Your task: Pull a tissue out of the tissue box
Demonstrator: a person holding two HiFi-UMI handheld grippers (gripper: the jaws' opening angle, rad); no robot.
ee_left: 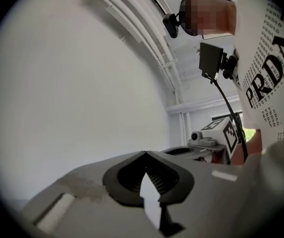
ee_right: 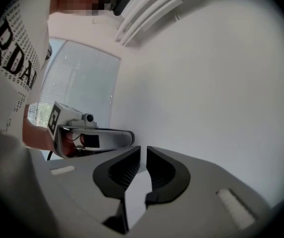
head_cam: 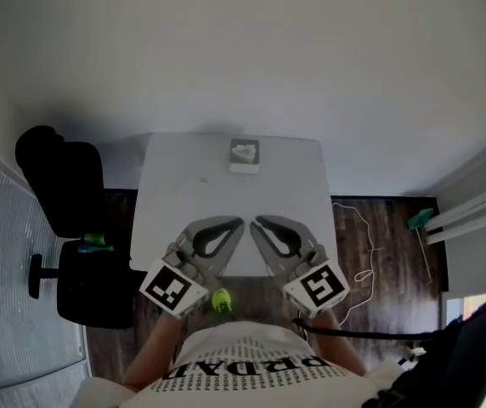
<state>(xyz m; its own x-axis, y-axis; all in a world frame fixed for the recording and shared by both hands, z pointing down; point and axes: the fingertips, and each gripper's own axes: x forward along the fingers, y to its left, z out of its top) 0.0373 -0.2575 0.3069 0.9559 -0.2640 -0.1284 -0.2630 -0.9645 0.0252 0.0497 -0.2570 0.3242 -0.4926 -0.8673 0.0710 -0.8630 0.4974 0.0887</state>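
The tissue box (head_cam: pixel 245 168) is sitting at the far edge of the white table (head_cam: pixel 183 198), with a white tissue (head_cam: pixel 243 151) standing out of its top. The left gripper (head_cam: pixel 240 222) and right gripper (head_cam: pixel 255 222) are hovering side by side over the near edge, tips angling inward, well apart from the box. A black office chair (head_cam: pixel 73 185) is standing at the left.

As I see them from my station: left gripper (head_cam: pixel 240 223) and right gripper (head_cam: pixel 257 223), grey shells, black ribbed pads (ee_left: pixel 163 176), each bearing a black-and-white marker cube (head_cam: pixel 173 287). White shirt (head_cam: pixel 243 368), black lettering; black cable (head_cam: pixel 362 334).
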